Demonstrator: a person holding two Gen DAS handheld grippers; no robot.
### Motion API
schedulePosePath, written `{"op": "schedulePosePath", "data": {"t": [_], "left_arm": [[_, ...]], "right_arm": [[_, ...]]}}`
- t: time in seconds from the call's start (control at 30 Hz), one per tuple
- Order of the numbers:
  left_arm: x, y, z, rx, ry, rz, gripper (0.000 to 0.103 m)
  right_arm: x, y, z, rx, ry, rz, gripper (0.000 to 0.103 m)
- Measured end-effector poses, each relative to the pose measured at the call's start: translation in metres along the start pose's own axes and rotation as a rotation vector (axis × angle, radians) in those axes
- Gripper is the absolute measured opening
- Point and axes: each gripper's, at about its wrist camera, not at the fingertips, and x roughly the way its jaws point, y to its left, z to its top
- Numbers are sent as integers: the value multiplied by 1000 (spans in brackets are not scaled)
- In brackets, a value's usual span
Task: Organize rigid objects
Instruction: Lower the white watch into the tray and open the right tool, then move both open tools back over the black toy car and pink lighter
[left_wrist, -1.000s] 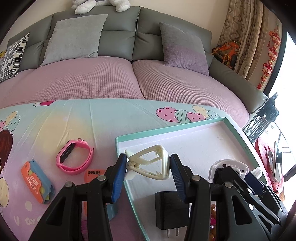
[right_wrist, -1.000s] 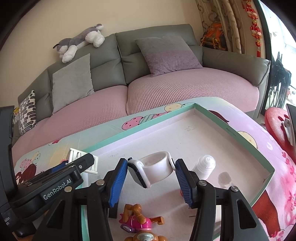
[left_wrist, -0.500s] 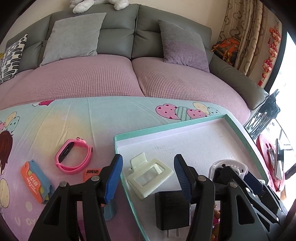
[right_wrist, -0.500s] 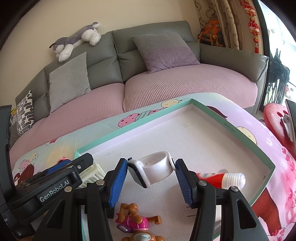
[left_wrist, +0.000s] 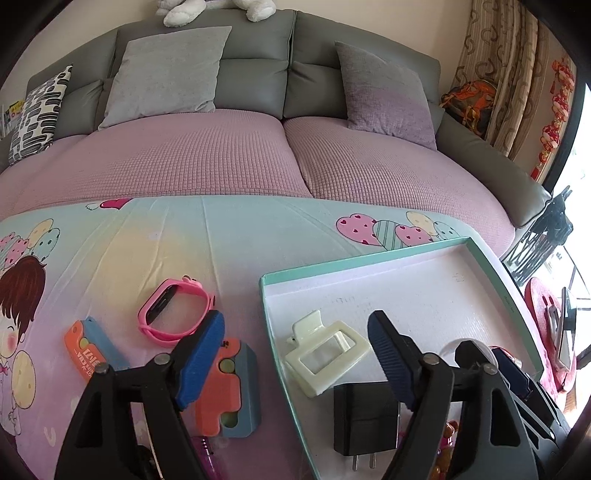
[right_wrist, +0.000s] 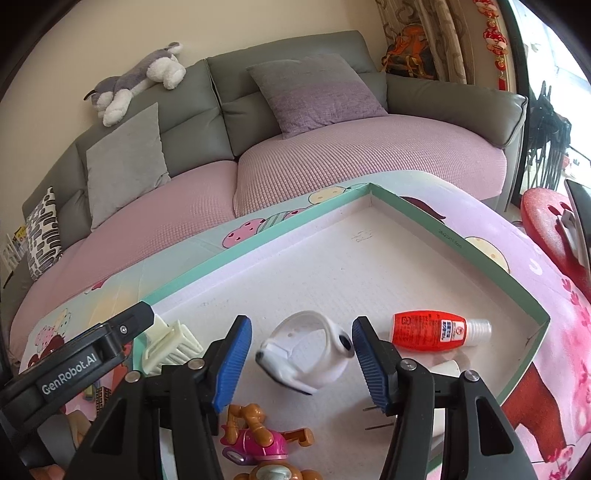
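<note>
The cream hair clip (left_wrist: 327, 352) lies flat on the white floor of the teal-rimmed tray (left_wrist: 354, 254), near its left wall, and nothing grips it. The left gripper (left_wrist: 295, 354) hangs over it with its blue pads spread wide; its jaws have just been opening, and the clip sits below the gap, clear of both pads. Just nearer the camera than the clip, a black plug adapter (left_wrist: 365, 417) rests in the tray with its two prongs pointing toward the lens.

Left of the tray, on the cartoon-printed tablecloth (left_wrist: 110, 251), lie a pink wristband (left_wrist: 171, 317), an orange-and-blue block (left_wrist: 231, 387) partly behind the left pad, and a smaller orange-and-blue piece (left_wrist: 90, 349).

In the right wrist view, the white smartwatch (right_wrist: 308, 354) rests on the tray floor between the pads of the right gripper (right_wrist: 301, 360). These jaws have also just been opening, and a sliver of space shows on each side of the watch, so the pads seem not to press it (the watch looks slightly blurred, so contact on the right side is hard to rule out). A red bottle with a clear cap (right_wrist: 437, 330) lies on its side to the right of the watch, toward the tray's right corner. A pink and brown toy figure (right_wrist: 258, 439) lies near the bottom edge.
</note>
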Motion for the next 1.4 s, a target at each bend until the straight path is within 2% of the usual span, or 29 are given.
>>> {"op": "schedulePosePath", "data": {"t": [0.37,0.57,0.63,0.8,1.13,1.4], "left_arm": [[1,18,0,-55,16,51,89],[0,26,0,-82,38,75,89],[-2,28,1,-87,38,89,89],[0,32,0,-81,59,116,89],[-6,46,-2,-93,107,183,90],[-35,81,1,-147,84,262,90]], "right_arm": [[1,2,0,-9,5,-3,80],[2,2,0,-6,10,-6,95],[2,2,-1,-5,8,-13,103],[3,4,-2,-12,10,-37,103],[-1,9,0,-25,14,-24,103],[-21,16,7,-36,-32,-3,103]]}}
